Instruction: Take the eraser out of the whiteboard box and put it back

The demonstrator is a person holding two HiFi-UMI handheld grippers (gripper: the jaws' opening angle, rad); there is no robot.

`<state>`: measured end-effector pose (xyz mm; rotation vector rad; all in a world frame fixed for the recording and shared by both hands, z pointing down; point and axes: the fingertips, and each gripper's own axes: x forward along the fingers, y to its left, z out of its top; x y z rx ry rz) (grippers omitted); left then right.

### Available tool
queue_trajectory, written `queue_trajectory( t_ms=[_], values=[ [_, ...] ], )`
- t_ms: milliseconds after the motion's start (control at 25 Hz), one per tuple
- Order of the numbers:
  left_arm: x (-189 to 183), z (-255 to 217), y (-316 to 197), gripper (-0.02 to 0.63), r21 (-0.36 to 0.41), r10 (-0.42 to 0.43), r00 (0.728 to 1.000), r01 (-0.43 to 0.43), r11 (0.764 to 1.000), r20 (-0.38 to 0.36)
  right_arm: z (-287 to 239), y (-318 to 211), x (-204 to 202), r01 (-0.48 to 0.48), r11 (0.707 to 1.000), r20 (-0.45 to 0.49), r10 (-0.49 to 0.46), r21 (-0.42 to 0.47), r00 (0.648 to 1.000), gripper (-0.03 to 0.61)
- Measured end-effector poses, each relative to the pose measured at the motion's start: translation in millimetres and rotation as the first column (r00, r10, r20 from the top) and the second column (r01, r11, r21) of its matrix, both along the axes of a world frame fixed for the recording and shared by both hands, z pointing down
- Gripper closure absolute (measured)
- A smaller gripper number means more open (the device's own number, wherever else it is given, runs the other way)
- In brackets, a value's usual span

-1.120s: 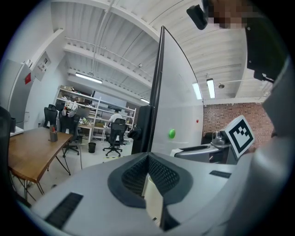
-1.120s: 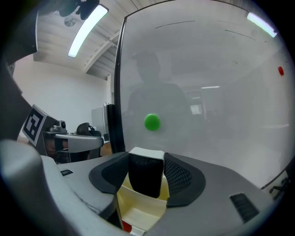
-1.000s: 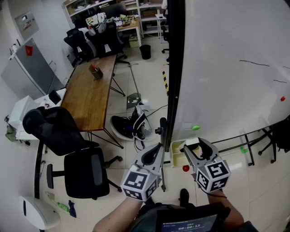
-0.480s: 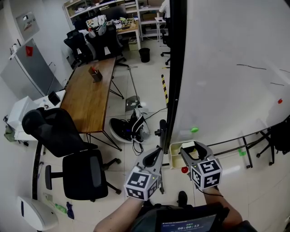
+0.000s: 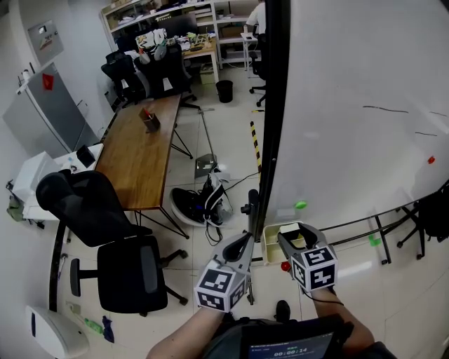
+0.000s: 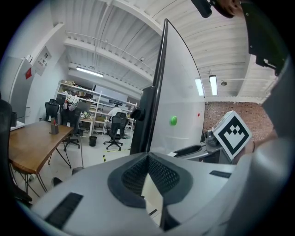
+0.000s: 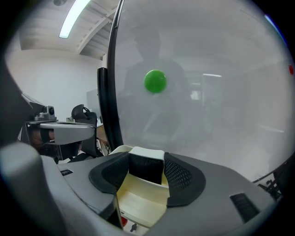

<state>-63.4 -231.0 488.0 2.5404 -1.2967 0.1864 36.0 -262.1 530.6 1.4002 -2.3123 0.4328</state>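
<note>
1. Cream plastic whiteboard box, lower centre: right part hidden behind right gripper.
2. Small red round object below it: identity indeterminable.
3. White whiteboard: cut off at right edge.

Open-plan workshop office, pale tiles underfoot and white boards overhead.
A long wooden table stands on the tiled floor, with a small holder near its far end and two black office chairs at its near end. More chairs, a black bin and cluttered shelves fill the back of the room. Yellow-and-black tape marks the floor beside a tall standing whiteboard. Strip lights hang under the boarded ceiling, and a brick wall shows past the board in the left gripper view.
</note>
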Motion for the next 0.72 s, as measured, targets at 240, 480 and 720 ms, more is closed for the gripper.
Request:
queue_trajectory(
  t_ms=[240,480,720],
  values=[
    [3.0,-2.1,0.9,0.583,0.005,0.009,1.0,-0.009,1.0,-0.001,3.5,-1.8,-0.5,0.001,0.999,-0.016,-0.001,-0.043,1.0,0.312],
    [4.6,-4.3,2.5,0.583,0.002,0.011,1.0,-0.011,1.0,-0.005,3.2,-0.5,-1.3,0.009,0.998,-0.018,-0.011,-0.067,1.0,0.311],
    [-1.2,-11.2,5.1,0.583,0.018,0.006,1.0,-0.006,1.0,0.0,0.4,2.8,-4.1,0.013,0.998,-0.02,-0.014,-0.054,1.0,0.296]
  ],
)
